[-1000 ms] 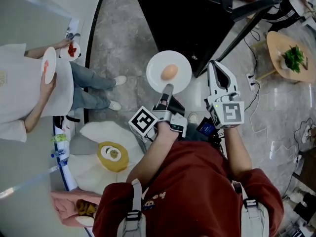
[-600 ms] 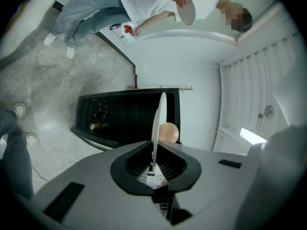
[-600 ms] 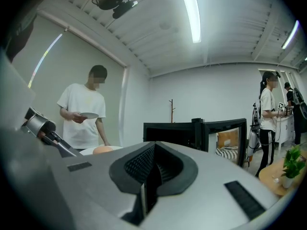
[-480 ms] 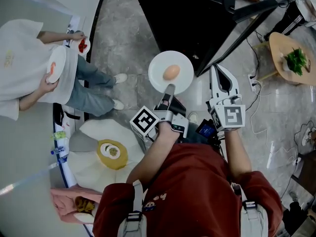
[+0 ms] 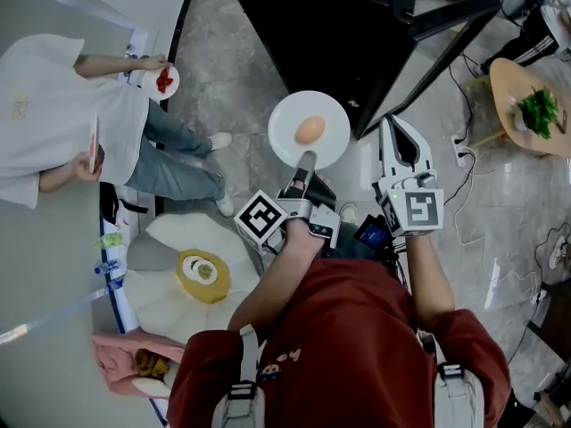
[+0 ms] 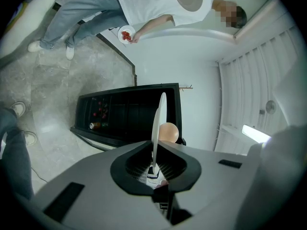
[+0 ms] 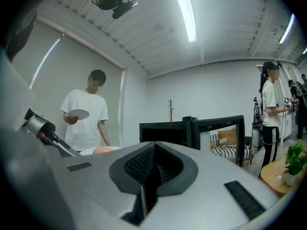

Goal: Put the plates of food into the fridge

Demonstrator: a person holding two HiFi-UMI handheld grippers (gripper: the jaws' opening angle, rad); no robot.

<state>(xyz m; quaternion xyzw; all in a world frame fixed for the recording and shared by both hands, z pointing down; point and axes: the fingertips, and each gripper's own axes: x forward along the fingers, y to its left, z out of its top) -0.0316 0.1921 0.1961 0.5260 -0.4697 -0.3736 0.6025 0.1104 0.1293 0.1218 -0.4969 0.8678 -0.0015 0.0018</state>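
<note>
A white plate (image 5: 309,130) carries a tan egg-shaped food (image 5: 310,129); my left gripper (image 5: 303,160) is shut on its near rim and holds it level above the floor. In the left gripper view the plate (image 6: 157,123) shows edge-on between the jaws, with the food (image 6: 168,132) behind it. The black fridge (image 5: 335,25) stands just beyond, its door (image 5: 442,16) swung open to the right; it also shows as fridge (image 6: 128,114). My right gripper (image 5: 399,132) hovers to the right of the plate, shut and empty; in its own view the right gripper (image 7: 145,188) has its jaws together.
A person (image 5: 62,119) in a white shirt stands at the left with a small plate of red food (image 5: 163,80). A white cushion with a yellow dish (image 5: 203,276) lies on the floor at lower left. A round wooden table with a plant (image 5: 533,107) is at the right, with cables nearby.
The person at the left has turned and lifted the plate of red food further right. My grippers and the plate have barely moved.
</note>
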